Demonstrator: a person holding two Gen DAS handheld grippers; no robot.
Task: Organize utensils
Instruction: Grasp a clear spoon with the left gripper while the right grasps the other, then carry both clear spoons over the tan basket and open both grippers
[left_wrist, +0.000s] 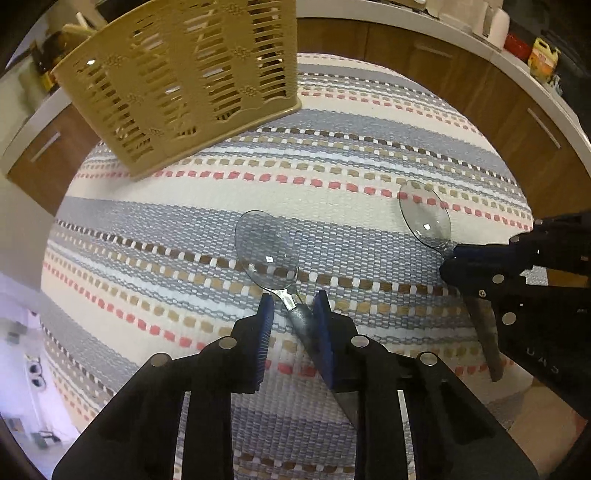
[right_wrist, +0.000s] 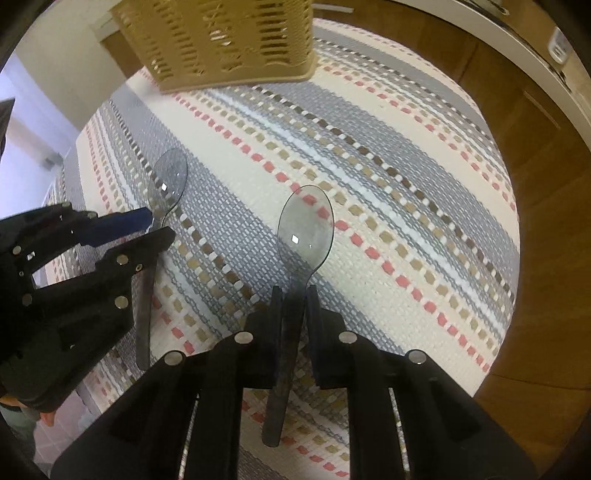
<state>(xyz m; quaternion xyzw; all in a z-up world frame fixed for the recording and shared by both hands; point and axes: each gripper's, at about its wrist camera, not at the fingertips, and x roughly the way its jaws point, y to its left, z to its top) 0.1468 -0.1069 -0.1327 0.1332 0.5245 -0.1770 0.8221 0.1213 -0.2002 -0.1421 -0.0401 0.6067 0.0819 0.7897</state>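
Observation:
Two clear grey plastic spoons lie on a striped woven mat (left_wrist: 184, 229). One spoon (left_wrist: 266, 251) has its handle between the blue pads of my left gripper (left_wrist: 293, 299). The handle rests against the right pad, with a gap to the left pad, so the jaws stand open around it. The same spoon (right_wrist: 168, 181) and left gripper (right_wrist: 159, 225) show at the left of the right wrist view. My right gripper (right_wrist: 293, 291) is shut on the neck of the other spoon (right_wrist: 306, 229), also visible as the spoon (left_wrist: 424, 214) at the right. A tan slotted utensil basket (left_wrist: 177, 85) stands at the mat's far side.
The basket (right_wrist: 229, 40) sits beyond both spoons. Wooden cabinet fronts (left_wrist: 498, 99) under a white counter ring the mat's far and right sides. A yellow bottle (left_wrist: 543, 59) stands on the counter. Part of a hand (right_wrist: 44, 417) shows behind the left gripper.

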